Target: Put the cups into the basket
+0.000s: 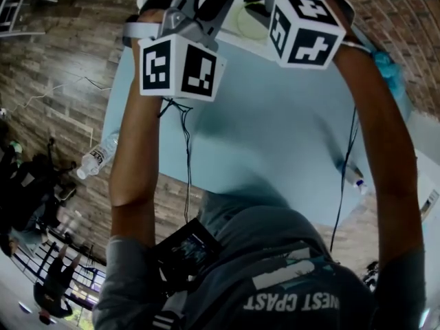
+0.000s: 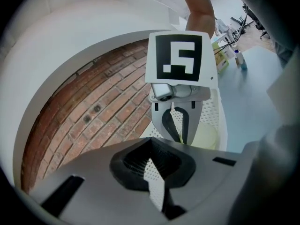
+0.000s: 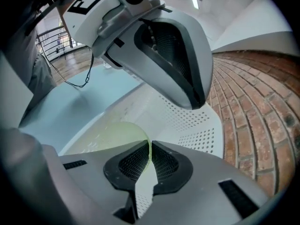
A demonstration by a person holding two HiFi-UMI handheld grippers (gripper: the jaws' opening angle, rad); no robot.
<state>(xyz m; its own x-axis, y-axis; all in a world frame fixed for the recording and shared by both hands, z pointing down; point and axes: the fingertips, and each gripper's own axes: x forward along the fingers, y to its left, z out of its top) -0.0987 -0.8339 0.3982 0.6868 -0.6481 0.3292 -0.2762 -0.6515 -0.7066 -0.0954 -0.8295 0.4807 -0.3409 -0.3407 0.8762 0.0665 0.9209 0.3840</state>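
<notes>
1. Your right gripper [image 3: 149,146] pinches the thin rim of the cup [image 3: 110,137] between its black, ribbed pads [image 3: 165,165].
2. The cup is pale yellow-green, smooth and round. Its wall is so thin that light shines through it, like soft plastic.
3. The cup hangs inside the basket [image 3: 190,121], close to a side wall. It is not clear if it touches the bottom.
4. The basket is white, hard plastic with rounded walls. Rows of tiny round holes cover its walls and its bottom.
5. The basket sits at the far edge of the table [image 1: 275,136], with the floor [image 2: 93,111] showing right past that edge.
6. The table top is light blue, flat and smooth.
7. Your left gripper [image 2: 150,143] has its two tips pressed together with nothing between them. It hovers over the basket, just across from your right gripper.
8. Both grippers are grey plastic with curved fingers. Each one carries a white cube with black square marks.
9. The floor is red-brown brick with thin lines between the bricks.
10. A clear water bottle [image 1: 96,158] lies on the floor beside the table's left edge.
</notes>
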